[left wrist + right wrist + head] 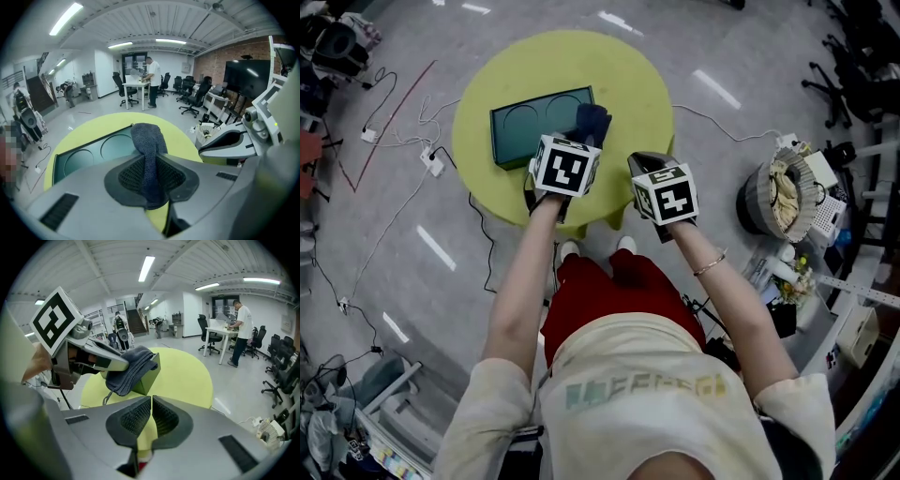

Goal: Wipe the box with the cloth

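**Holding the cloth at the box's right end**

The left gripper (pixel 150 182) has its jaws clamped on a dark blue cloth (pixel 147 140), which bunches out beyond the pads. The cloth hangs over the right end of a dark green box (pixel 525 129). The box lies flat on the left half of a round yellow-green table (pixel 623 80), with two circles on its top face. The right gripper (pixel 151 420) hovers just right of the left one, above the table's near edge. Its jaws are pressed together with nothing between them. White cables (pixel 398 141) trail across the grey floor to the left.
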Demonstrator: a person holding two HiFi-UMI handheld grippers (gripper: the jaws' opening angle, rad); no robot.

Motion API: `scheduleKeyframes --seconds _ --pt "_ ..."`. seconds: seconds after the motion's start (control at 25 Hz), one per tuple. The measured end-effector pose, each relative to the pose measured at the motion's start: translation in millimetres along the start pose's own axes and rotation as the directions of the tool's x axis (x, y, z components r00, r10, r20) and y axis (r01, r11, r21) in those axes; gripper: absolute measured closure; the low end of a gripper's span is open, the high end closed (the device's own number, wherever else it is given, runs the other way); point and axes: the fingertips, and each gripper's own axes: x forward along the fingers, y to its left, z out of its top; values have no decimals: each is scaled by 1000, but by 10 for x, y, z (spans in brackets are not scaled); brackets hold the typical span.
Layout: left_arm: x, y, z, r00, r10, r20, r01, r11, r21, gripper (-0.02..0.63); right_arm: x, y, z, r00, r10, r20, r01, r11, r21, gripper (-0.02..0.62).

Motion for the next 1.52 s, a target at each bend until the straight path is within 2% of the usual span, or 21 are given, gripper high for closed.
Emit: scheduleKeyframes --seconds 0.6,0.92,1.28,1.4,1.52 --pt "-351 822 -604 998 53 -30 -54 997 -61 535 390 737 99 999 26 -34 -27 999 -34 557" --pt "-600 1202 -848 993 109 -44 -111 992 -61 535 563 1076 184 998 45 -45 -47 997 -63 557" --pt "-855 1560 -1125 986 158 -55 -163 982 -98 535 732 1452 229 995 81 -58 -86 993 -83 557" --pt "-952 1644 -1243 982 179 -56 -184 975 -121 535 761 1536 211 994 92 -64 -97 991 -87 557" --pt "-1067 1739 -1379 978 204 -54 -210 962 -177 535 779 1582 199 993 97 -67 -103 991 -89 557"
